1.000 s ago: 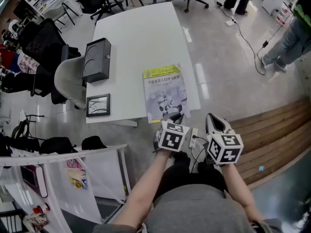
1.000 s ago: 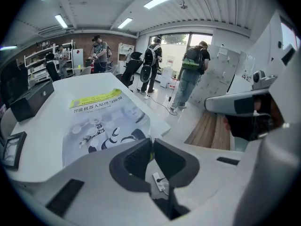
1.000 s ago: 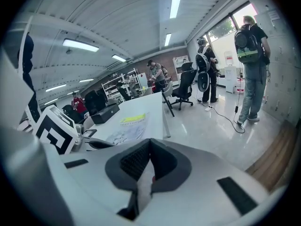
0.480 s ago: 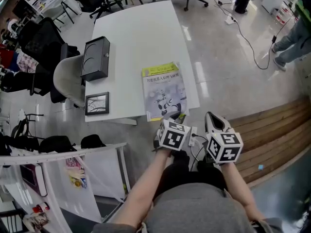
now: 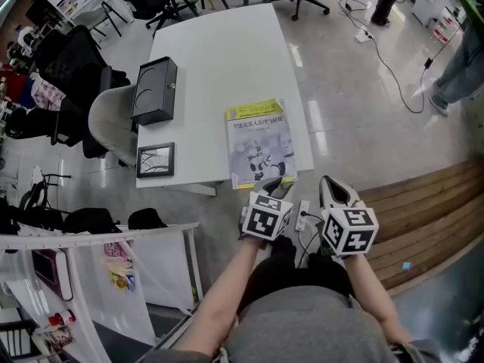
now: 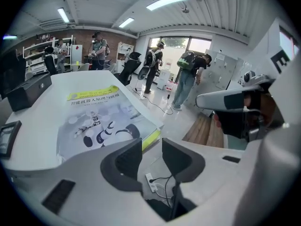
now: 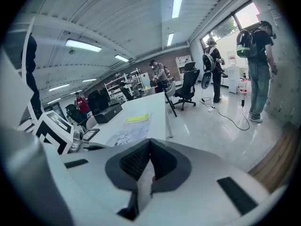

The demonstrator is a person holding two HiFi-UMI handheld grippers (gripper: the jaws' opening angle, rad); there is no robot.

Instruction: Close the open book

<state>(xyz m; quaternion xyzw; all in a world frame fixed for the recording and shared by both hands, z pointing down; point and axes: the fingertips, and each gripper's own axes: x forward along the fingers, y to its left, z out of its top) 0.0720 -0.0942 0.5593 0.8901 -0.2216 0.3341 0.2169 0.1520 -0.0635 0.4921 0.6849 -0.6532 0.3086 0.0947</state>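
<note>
The book (image 5: 259, 144), with a yellow band at its top and a robot picture on the cover, lies closed and flat at the near right edge of the white table (image 5: 219, 51). It also shows in the left gripper view (image 6: 99, 121) and, small, in the right gripper view (image 7: 129, 128). My left gripper (image 5: 274, 185) hovers just off the book's near edge. Its jaws (image 6: 151, 147) are opening, with nothing between them. My right gripper (image 5: 327, 181) hangs to the right of the table, beside the left one, shut (image 7: 149, 145) and empty.
A black box (image 5: 155, 91) and a small framed picture (image 5: 156, 160) sit on the table's left side. A grey chair (image 5: 110, 123) stands left of the table. A power strip (image 5: 302, 214) lies on the floor below the grippers. People stand far off.
The left gripper has eased back a little from the book's near edge. The book lies still and closed. The right gripper has not moved.
</note>
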